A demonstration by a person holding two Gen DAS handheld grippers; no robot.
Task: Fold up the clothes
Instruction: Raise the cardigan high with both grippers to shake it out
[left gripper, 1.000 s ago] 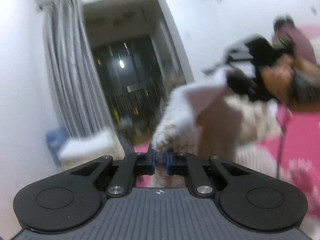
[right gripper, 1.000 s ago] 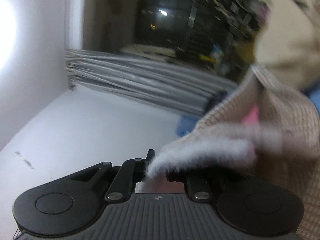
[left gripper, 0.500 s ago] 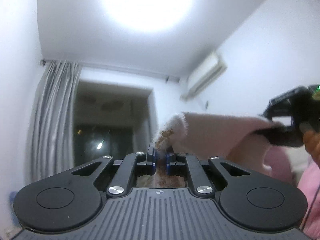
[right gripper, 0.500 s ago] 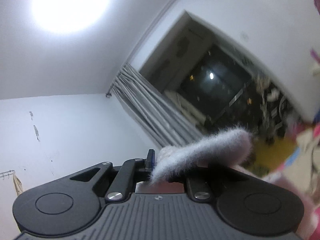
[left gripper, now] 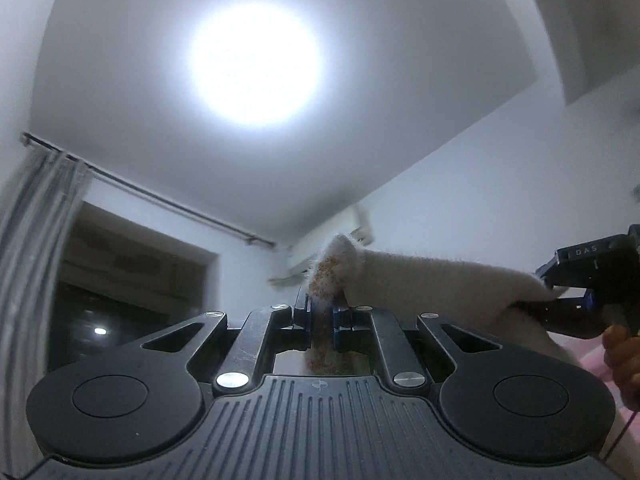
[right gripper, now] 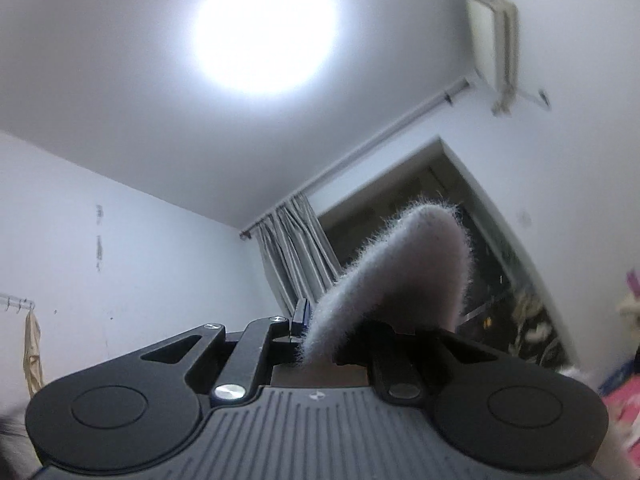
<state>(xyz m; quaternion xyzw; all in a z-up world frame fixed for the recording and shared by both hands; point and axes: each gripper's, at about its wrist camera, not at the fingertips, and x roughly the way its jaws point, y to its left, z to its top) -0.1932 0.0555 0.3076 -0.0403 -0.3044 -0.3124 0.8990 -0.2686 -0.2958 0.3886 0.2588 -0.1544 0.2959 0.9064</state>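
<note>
We see the left tool [left gripper: 320,314] tilted up toward the ceiling, its two blue-padded fingers pressed together on a corner of a fuzzy cream garment [left gripper: 432,284]. A patch of orange speckles marks the cloth right at the pinch. From there the garment stretches away to the right, taut and nearly level, to the right tool [left gripper: 576,306], which a hand [left gripper: 622,360] grips by its handle at the far right edge.

In the right wrist view, the right tool [right gripper: 320,334] also points upward and is clamped shut on the same garment [right gripper: 400,276]; a furry fold of it arches up just above the fingers and hides the right finger.

Above both tools we see a white ceiling with a bright round ceiling light [left gripper: 254,64]. Beyond the left tool, to its left, hang grey curtains [left gripper: 36,236] beside a dark window [left gripper: 132,296]. An air conditioner [right gripper: 496,24] sits high on the wall, up and right of the right tool.
</note>
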